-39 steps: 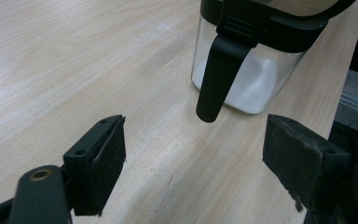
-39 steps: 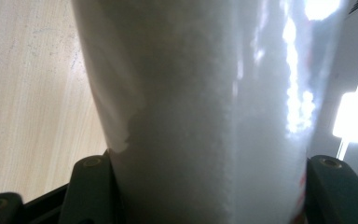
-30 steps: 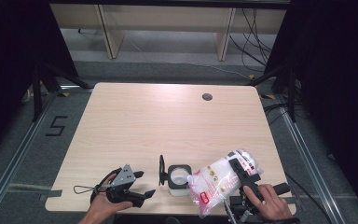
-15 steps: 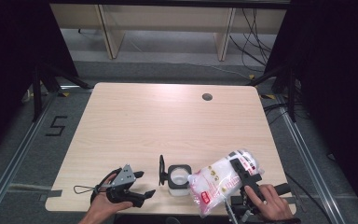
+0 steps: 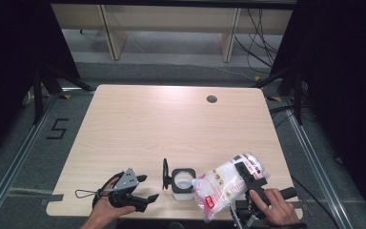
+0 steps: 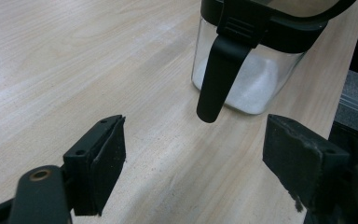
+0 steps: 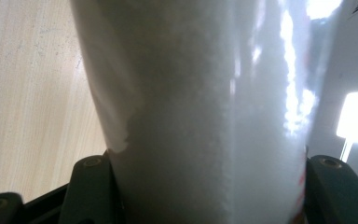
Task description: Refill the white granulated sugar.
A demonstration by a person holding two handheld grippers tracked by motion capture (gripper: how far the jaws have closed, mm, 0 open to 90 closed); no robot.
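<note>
With my right tongs pinching the bag and left tongs spread idle, I tip slowly, keeping its mouth over the jar.

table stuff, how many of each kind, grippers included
Jars: 1, a clear jar with a black rim, its lid open, white powder inside.
Bags: 1, a plastic bag of white powder, clamped in the right gripper.
Grippers: 2, that one and the left gripper, open with nothing between its jaws.
Total: 4
</note>
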